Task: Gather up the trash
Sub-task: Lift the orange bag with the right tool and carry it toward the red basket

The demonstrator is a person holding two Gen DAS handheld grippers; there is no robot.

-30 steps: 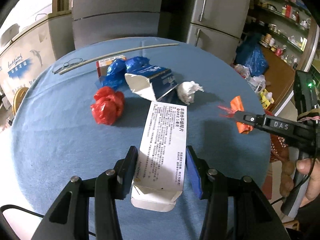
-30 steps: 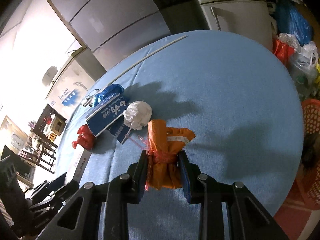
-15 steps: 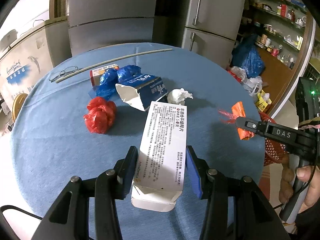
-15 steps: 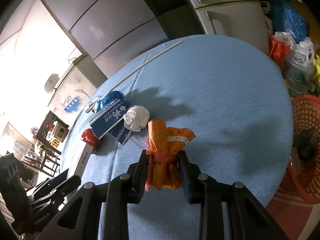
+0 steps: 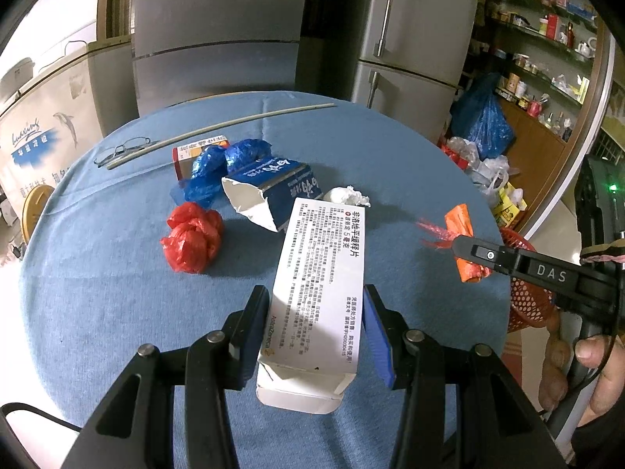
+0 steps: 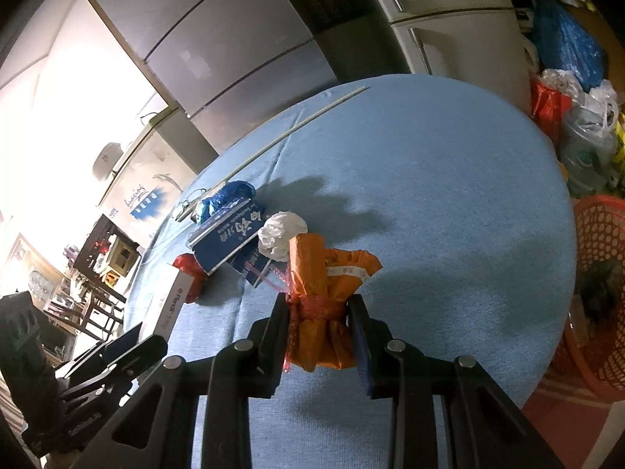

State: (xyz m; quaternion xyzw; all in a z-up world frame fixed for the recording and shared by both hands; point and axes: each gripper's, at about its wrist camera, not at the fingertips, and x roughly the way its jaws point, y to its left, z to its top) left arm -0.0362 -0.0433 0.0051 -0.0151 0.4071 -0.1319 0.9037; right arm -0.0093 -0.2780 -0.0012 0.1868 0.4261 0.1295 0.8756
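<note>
My left gripper is shut on a long white medicine box with printed text, held above the blue tablecloth. My right gripper is shut on an orange wrapper bundle tied with red netting, also seen from the left wrist view as the orange bundle. On the table lie a red plastic bag, a torn blue carton, a blue plastic bag, a crumpled white tissue and a small orange-and-white box.
A red mesh basket stands on the floor off the table's right edge. Glasses and a long thin rod lie at the far side. Fridges, shelves and plastic bags surround the table.
Both grippers have risen a little with their loads, so the table and the trash on it look farther away. The basket shows more fully at the right. Grips are unchanged.
</note>
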